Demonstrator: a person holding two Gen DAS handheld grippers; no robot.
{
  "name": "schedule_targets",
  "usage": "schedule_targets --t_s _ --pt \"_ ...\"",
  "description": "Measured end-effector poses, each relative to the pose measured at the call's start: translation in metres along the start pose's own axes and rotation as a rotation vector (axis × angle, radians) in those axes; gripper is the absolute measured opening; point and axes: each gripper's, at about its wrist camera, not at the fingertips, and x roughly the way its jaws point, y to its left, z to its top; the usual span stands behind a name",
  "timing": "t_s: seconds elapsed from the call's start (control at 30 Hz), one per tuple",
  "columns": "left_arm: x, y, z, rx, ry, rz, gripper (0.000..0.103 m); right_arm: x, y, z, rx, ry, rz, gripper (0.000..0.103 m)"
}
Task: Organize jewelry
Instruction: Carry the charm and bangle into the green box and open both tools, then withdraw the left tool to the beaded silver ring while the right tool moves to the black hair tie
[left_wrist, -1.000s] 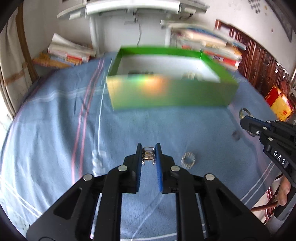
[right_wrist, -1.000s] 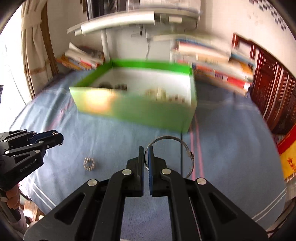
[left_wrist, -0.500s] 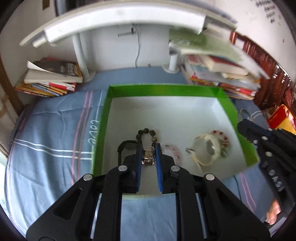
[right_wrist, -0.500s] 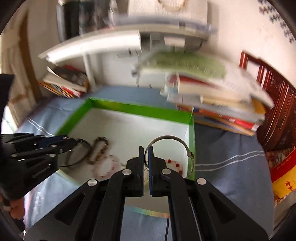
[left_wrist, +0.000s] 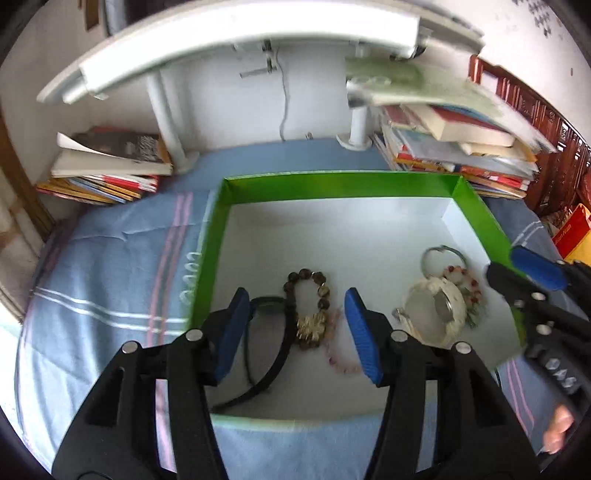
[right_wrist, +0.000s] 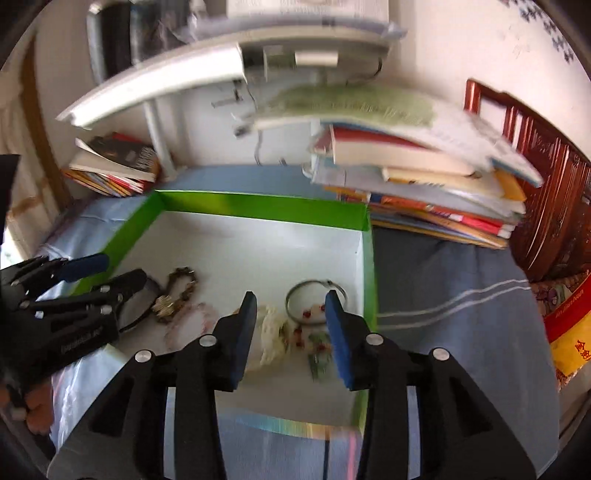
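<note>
A green box with a white floor is seen on a blue striped cloth, and all the jewelry in view lies inside it. The left gripper is held over the near left part of the box with its jaws opening; nothing is pressed between its blue pads, and a small gold-coloured piece lies on the box floor below the gap, touching a dark beaded bracelet. A black band is curled just beside these, and a pale pink strand runs under the right pad. The right gripper is held over the near right corner, its jaws also opening and empty; a thin silver bangle rests on the floor below them, lying against a cream-white bangle and a bracelet of red beads. Both grippers are visible in each other's view, near but apart. 2 stacks of books are piled behind the box against the wall, under a white shelf
</note>
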Motion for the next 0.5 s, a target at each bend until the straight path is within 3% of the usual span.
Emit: schedule_targets --t_s 0.17,0.3,0.5 --pt "-0.045 0.002 -0.058 0.030 -0.026 0.045 0.065 -0.043 -0.016 -0.057 0.017 0.010 -0.003 0.049" --pt "-0.054 -0.008 -0.111 0.031 0.051 -0.040 0.065 -0.044 -0.024 -0.095 0.073 0.079 -0.005 0.049" --pt "-0.061 -0.027 -0.146 0.069 0.082 -0.103 0.069 -0.031 -0.018 -0.115 0.077 0.136 0.010 0.049"
